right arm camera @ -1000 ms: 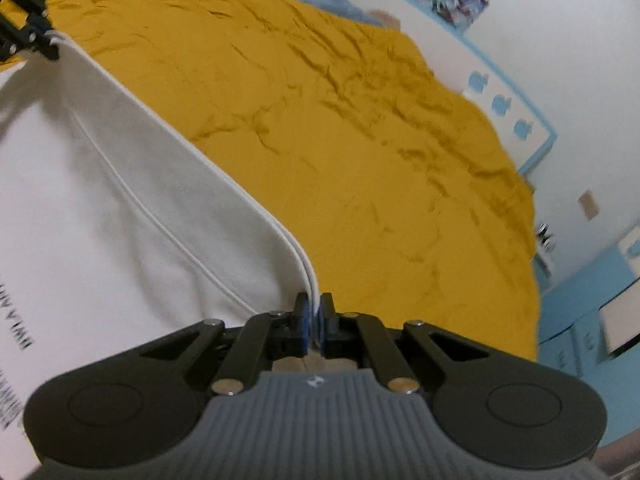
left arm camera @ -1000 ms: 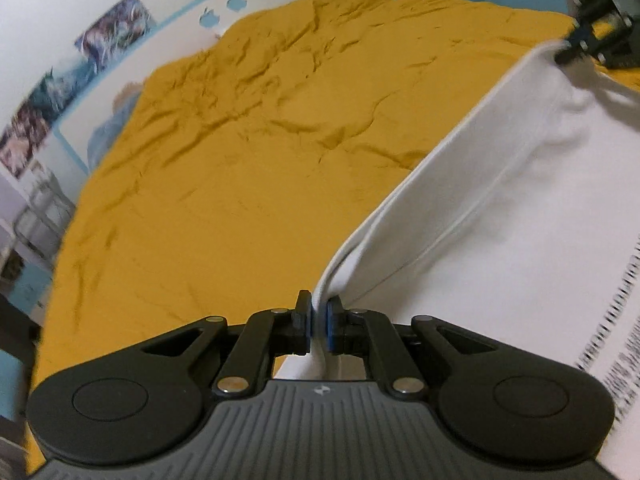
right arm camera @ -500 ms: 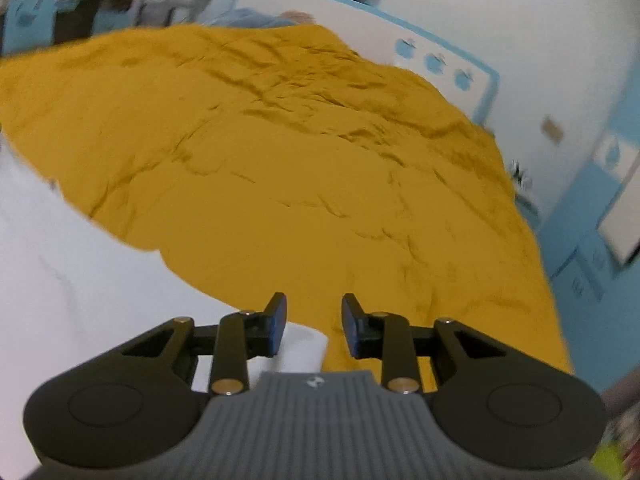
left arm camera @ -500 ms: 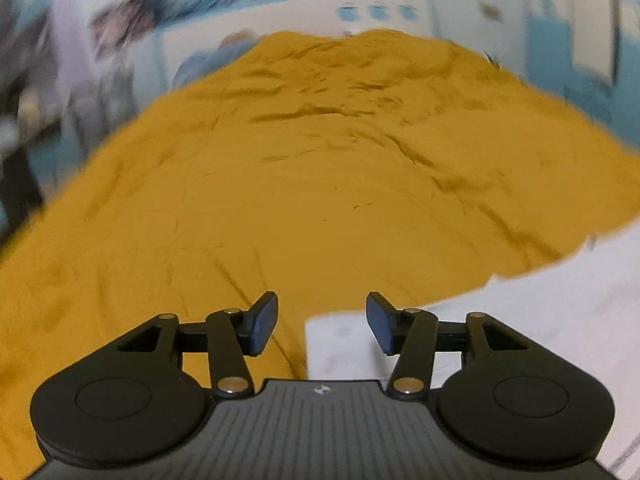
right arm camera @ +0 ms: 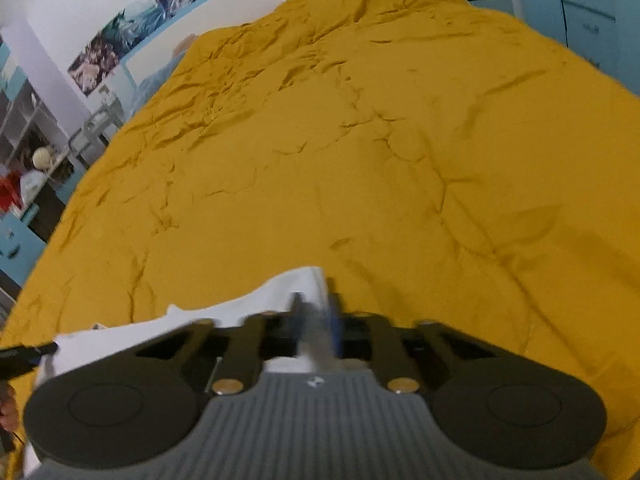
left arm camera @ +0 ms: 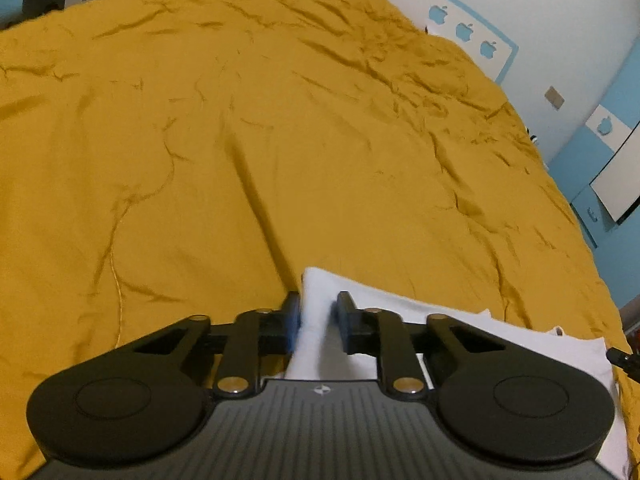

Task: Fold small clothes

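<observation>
A white garment [left arm camera: 460, 328] lies folded on the mustard-yellow bed cover [left arm camera: 280, 140], close under both cameras. My left gripper [left arm camera: 318, 322] has the garment's left corner bunched between its blue pads, and its jaws are closing on it. At the right edge of the left wrist view, the dark tip of the right gripper [left arm camera: 622, 358] touches the garment's other end. In the right wrist view my right gripper [right arm camera: 316, 320] is blurred and shut on the right corner of the white garment [right arm camera: 224, 316]. The left gripper's tip [right arm camera: 24, 354] shows at the far left.
The yellow cover [right arm camera: 360, 140] stretches wrinkled ahead of both grippers. A white headboard with blue apple shapes [left arm camera: 464, 32] stands at its far end. Blue cabinets [left arm camera: 592, 168] line one side, shelves with clutter [right arm camera: 32, 148] the other. Part of a hand [right arm camera: 6, 404] shows low left.
Both grippers let go of the raised garment edge, opened, rolled upright and dropped toward the bed. They have now come together on the two near corners of the folded garment.
</observation>
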Tool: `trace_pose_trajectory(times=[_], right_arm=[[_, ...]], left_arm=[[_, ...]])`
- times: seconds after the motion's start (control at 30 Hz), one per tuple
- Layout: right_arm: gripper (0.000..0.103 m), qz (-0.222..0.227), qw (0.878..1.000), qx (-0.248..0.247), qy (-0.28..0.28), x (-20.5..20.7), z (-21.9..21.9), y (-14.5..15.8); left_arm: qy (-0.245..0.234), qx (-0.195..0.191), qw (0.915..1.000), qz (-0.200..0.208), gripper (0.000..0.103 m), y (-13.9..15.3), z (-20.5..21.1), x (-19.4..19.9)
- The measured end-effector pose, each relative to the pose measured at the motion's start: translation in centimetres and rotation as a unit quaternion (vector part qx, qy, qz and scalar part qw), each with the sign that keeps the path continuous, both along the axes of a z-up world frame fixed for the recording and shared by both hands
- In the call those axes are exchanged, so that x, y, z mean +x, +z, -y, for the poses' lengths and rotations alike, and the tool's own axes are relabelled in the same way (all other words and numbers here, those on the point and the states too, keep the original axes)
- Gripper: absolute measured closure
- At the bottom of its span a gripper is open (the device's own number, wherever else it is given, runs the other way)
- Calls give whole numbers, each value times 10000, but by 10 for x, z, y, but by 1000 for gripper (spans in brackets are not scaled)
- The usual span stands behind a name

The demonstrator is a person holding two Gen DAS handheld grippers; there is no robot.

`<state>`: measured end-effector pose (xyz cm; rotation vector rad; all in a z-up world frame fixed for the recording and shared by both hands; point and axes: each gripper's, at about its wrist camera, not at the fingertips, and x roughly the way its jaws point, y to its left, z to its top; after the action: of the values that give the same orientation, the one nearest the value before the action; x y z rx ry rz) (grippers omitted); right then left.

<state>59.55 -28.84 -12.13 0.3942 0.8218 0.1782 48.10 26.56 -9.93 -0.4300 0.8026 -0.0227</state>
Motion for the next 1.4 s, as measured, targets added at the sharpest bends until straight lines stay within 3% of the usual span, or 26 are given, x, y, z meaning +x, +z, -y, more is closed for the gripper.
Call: trace_pose_trajectory(times=[0.23,0.4,0.5,0.57,0.6,0.63,0.7,0.8,0.83,0.93,1.0,1.13,1.27,1.4], right_arm=[[103,820,9963,-35,-240,-15,4,30],[103,635,9964,-293,-470,-2,10,25],[103,325,9989,279,-214,-5,18,17],[91,280,9987,409,-119,-9,19,15],[76,222,9987,447,-65,-10,18,13],[75,164,9987,482,-56,-9,17,10],[75,-47,9983,582,-62,-5,15,-1],[95,-262,9958,871,-75,-1,12,-14],[98,-204,9962,845,-24,-3,9,-13],[100,288,9991,303,-33,-11,0,0],[100,147,9998,110,-119,-7,-2,-3],[99,-91,9993,-346,-131,1,-13,-12],[93,-61,9992,-358,-190,-7,-10,9],[93,-17,9992,-395,42,-40,-6,45]], left_arm=[[95,392,9976,563,97,19,3,-15],[126,513,9986,82,100,3,9,6],[71,467,9987,179,96,6,6,2],[85,263,9991,323,95,9,0,-3],[75,106,9993,344,93,9,-2,-4],[58,-63,9995,318,87,8,-4,-3],[50,-173,9994,279,83,6,-5,-3],[9,-114,9997,197,83,3,-2,-1],[5,-73,9998,175,83,1,0,1],[0,272,9996,12,83,-5,7,7],[-15,603,9981,-118,83,-10,14,11],[68,775,9967,-221,83,-3,19,9],[-166,928,9954,-165,83,21,18,-11],[-351,905,9953,-73,83,48,17,-44]])
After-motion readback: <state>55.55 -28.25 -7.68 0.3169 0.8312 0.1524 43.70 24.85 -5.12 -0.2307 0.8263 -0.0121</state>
